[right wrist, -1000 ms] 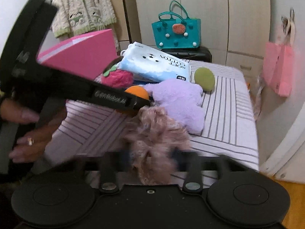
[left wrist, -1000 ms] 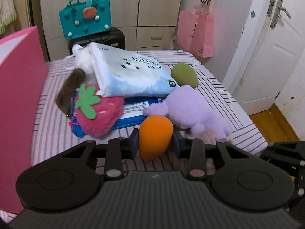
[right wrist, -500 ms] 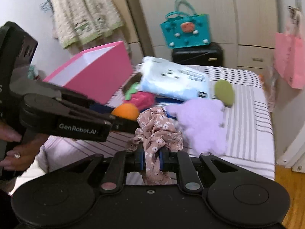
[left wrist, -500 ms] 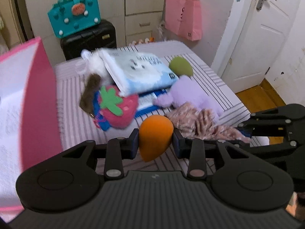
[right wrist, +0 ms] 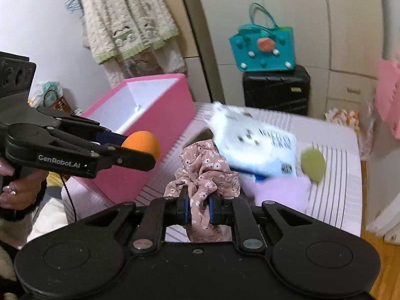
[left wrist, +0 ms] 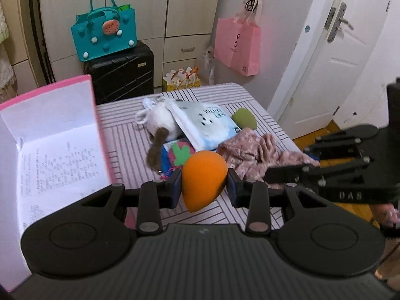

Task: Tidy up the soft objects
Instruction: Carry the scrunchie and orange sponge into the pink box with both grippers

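Note:
My left gripper [left wrist: 203, 187] is shut on an orange egg-shaped sponge [left wrist: 203, 178], held above the striped table next to the open pink box [left wrist: 57, 135]. In the right wrist view the sponge [right wrist: 142, 142] hangs at the box's [right wrist: 155, 125] near wall. My right gripper [right wrist: 198, 208] is shut on a pink floral cloth [right wrist: 205, 175], lifted over the table; the cloth [left wrist: 255, 152] also shows in the left wrist view. On the table lie a green sponge [left wrist: 245, 118], a cotton-pad pack [left wrist: 207, 125], a strawberry plush [left wrist: 180, 152], a white plush [left wrist: 160, 120] and a purple plush [right wrist: 280, 192].
A black suitcase [left wrist: 120, 72] with a teal bag [left wrist: 103, 37] stands behind the striped table [left wrist: 125, 150]. A pink paper bag [left wrist: 237, 45] hangs on the wall. A white door [left wrist: 332, 57] is at the right. A knitted garment [right wrist: 125, 22] hangs at the left.
Both grippers have risen and swung left toward the pink box. The right gripper has lifted the floral cloth off the table; the orange sponge now sits at the box wall.

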Demonstrator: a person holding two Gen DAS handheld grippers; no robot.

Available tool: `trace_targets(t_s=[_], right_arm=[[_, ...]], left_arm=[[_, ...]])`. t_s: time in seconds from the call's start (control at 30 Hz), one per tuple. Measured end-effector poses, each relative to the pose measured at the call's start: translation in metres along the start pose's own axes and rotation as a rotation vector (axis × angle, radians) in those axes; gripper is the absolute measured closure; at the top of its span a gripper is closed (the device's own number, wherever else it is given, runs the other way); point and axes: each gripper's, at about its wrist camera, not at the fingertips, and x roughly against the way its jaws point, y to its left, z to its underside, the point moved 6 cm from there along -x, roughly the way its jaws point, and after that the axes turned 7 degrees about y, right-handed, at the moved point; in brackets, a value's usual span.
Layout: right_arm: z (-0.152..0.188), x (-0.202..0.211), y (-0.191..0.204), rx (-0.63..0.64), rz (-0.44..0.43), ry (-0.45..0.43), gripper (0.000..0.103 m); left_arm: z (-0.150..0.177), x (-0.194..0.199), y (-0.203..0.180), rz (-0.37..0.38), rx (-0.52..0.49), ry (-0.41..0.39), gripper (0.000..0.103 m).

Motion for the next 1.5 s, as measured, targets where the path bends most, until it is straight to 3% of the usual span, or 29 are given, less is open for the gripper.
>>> trace_targets(t_s=[0.2,0.57,0.73,0.87,1.03,1.2,1.33,1.5], right_arm=[[-0.046,0.005,0.032,0.102,-0.056,0.013,0.086],[-0.115,-0.027,0.095,0.314,-0.152,0.037,0.085],[-0.150,-0.068,0.109,0.377,-0.172,0.072,0.085],[-0.173,-0.108,0.115,0.470,-0.130,0.100,0.085],[-0.188,-0.163,0.114,0.548,-0.112,0.189,0.085],[-0.192,-0.196,0.120,0.616,-0.102,0.242,0.085],[-0.190,-0.223,0.117,0.618,-0.064,0.295,0.085],[-0.186,-0.241,0.110,0.583,-0.071,0.331,0.085]], left_arm=[[-0.005,0.037,0.025,0.016,0.017,-0.018,0.067],[-0.014,0.067,0.101,-0.152,0.078,-0.017,0.067],[-0.024,0.051,0.146,-0.175,0.163,0.038,0.067],[-0.032,0.033,0.178,-0.193,0.198,0.065,0.067],[-0.037,0.003,0.219,-0.200,0.270,0.131,0.067],[-0.037,-0.020,0.251,-0.233,0.329,0.105,0.067],[-0.036,-0.036,0.258,-0.266,0.306,0.091,0.067],[-0.044,-0.047,0.249,-0.231,0.267,0.107,0.067]])
